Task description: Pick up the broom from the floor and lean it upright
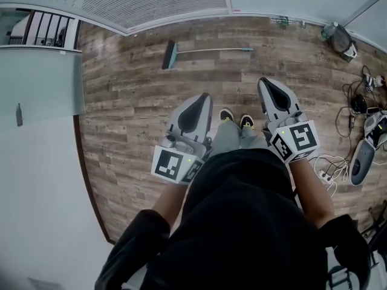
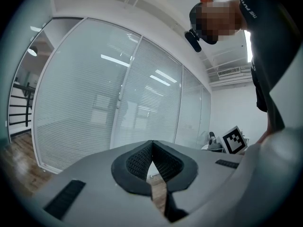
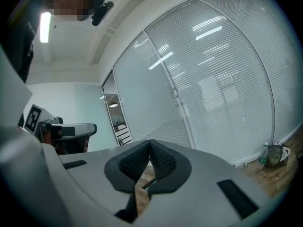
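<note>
Both tools are empty and closed all the way right now: the left gripper point(image 2: 151, 144) has its ribbed pads point(image 2: 136, 161) pressed tip to tip with nothing between them, and the right gripper point(image 3: 150, 142) looks just the same. They're held side by side, pointing roughly level out over the wood floor point(image 1: 121, 113), and the head view shows the person's shoes point(image 1: 227, 115) between them. The broom point(image 1: 205, 51) lies flat on the floor well ahead of both tips, and neither touches it. Its dark brush head point(image 1: 169, 54) sits ahead and a bit left of the left gripper. The pale green handle runs off rightward, ending roughly ahead of the right gripper. Beyond the broom there's a glass wall with blinds point(image 1: 157, 2), and a tangle of cables point(image 1: 357, 104) lies off to the right of the right gripper
</note>
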The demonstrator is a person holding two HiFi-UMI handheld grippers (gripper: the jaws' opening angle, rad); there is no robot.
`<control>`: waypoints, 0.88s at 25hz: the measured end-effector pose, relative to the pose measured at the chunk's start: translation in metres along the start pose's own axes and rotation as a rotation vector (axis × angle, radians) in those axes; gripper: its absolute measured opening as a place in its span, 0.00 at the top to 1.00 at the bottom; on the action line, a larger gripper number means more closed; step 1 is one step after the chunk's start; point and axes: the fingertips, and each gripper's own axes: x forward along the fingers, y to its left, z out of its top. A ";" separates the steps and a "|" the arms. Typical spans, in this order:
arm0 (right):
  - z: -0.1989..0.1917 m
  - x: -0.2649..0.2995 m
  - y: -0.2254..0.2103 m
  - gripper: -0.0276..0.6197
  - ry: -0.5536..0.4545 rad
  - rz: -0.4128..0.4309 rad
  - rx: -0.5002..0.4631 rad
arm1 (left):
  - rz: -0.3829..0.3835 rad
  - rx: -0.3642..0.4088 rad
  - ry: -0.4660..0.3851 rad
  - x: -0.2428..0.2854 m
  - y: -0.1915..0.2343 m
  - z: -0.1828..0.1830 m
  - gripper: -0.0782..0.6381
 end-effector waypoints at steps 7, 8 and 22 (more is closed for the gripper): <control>-0.004 0.014 -0.001 0.93 0.012 -0.009 0.021 | -0.013 -0.016 0.018 0.009 0.012 -0.001 0.87; -0.005 0.017 -0.002 0.93 0.015 -0.012 0.024 | -0.014 -0.017 0.019 0.012 0.015 -0.001 0.87; 0.008 0.114 0.032 0.93 0.053 0.013 -0.078 | 0.007 -0.068 -0.070 0.013 0.117 0.020 0.87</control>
